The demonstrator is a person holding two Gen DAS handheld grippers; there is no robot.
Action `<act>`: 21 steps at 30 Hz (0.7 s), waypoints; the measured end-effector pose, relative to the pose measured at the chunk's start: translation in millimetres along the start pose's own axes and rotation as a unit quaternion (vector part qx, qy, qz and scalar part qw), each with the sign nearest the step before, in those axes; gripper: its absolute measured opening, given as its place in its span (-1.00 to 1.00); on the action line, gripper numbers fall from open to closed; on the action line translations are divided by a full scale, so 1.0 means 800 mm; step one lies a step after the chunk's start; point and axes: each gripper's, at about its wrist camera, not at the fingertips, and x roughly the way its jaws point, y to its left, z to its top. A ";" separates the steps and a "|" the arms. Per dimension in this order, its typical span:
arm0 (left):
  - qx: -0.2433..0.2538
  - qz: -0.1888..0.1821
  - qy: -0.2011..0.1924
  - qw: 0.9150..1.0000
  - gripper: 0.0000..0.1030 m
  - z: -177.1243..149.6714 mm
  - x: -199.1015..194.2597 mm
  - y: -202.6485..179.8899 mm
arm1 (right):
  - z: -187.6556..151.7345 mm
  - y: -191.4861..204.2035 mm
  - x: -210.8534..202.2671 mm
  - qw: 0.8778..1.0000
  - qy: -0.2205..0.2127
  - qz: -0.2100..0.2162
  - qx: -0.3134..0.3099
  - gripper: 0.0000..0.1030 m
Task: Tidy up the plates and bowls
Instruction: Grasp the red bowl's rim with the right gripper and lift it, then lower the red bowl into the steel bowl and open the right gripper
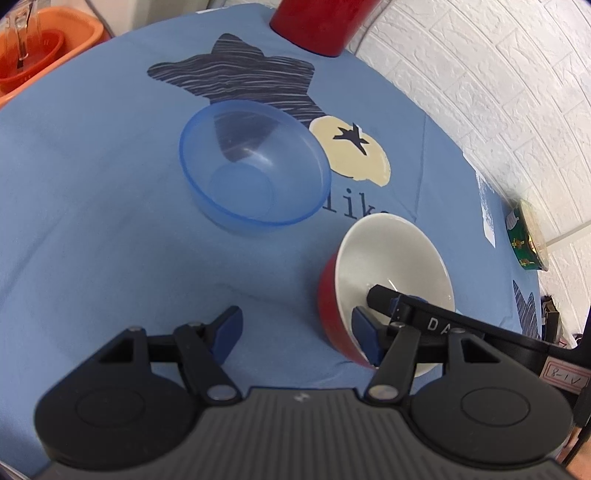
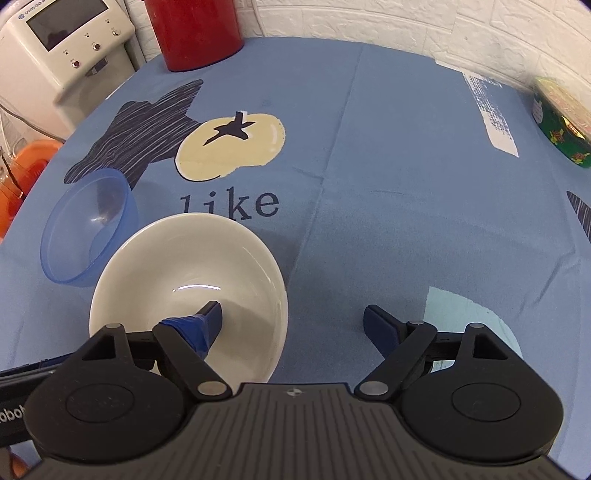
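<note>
You are working over a table under a blue cloth (image 2: 406, 184), and it is giving you plenty of bare room on the right side, out toward the white brick wall (image 2: 406, 26). At the back a red canister (image 2: 195, 33) is standing, and a green tin (image 2: 557, 125) is sitting at the far right edge, well apart from the bowls.

The clear blue bowl (image 1: 255, 166) is resting upright ahead of your left tongs (image 1: 299, 332), which are standing wide open with nothing between the pads. The red bowl with the white inside (image 2: 188, 291) is sitting just beside the blue bowl, on its right, and appears tipped.

Your right tongs (image 2: 291, 325) are also spread wide: one finger (image 2: 207, 321) is reaching down inside the red bowl, the other is hanging outside, so the near rim is lying between them, not yet pinched. The right hand is clearly the nearer one to this bowl.

My judgement: closing on that rim comes next, then carrying the bowl left toward the blue one, probably to nest it. Watch the left tongs, which are crowding the red bowl's outer wall.
</note>
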 end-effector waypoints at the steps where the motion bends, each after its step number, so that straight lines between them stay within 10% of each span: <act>1: 0.001 0.000 -0.001 1.000 0.23 0.000 0.000 0.000 | -0.001 -0.001 0.000 1.000 -0.003 0.002 0.000 0.41; 7: 0.007 -0.006 -0.001 1.000 0.18 -0.001 -0.001 0.001 | -0.008 -0.001 -0.005 1.000 -0.021 0.003 0.006 0.23; 9: 0.021 -0.023 0.007 0.999 0.02 0.001 0.001 0.001 | -0.014 -0.001 -0.012 0.998 -0.039 0.041 -0.001 -0.67; 10: 0.031 -0.036 0.011 0.999 -0.28 0.002 0.001 0.000 | -0.017 0.001 -0.015 0.997 -0.040 0.063 0.003 -0.81; 14: 0.079 -0.022 0.010 0.997 -0.82 -0.007 -0.006 -0.013 | -0.027 0.028 -0.030 0.997 -0.044 0.038 -0.053 -0.83; 21: 0.125 -0.046 0.050 0.990 -0.84 -0.042 -0.051 -0.003 | -0.084 0.030 -0.078 0.998 -0.021 0.044 -0.048 -0.76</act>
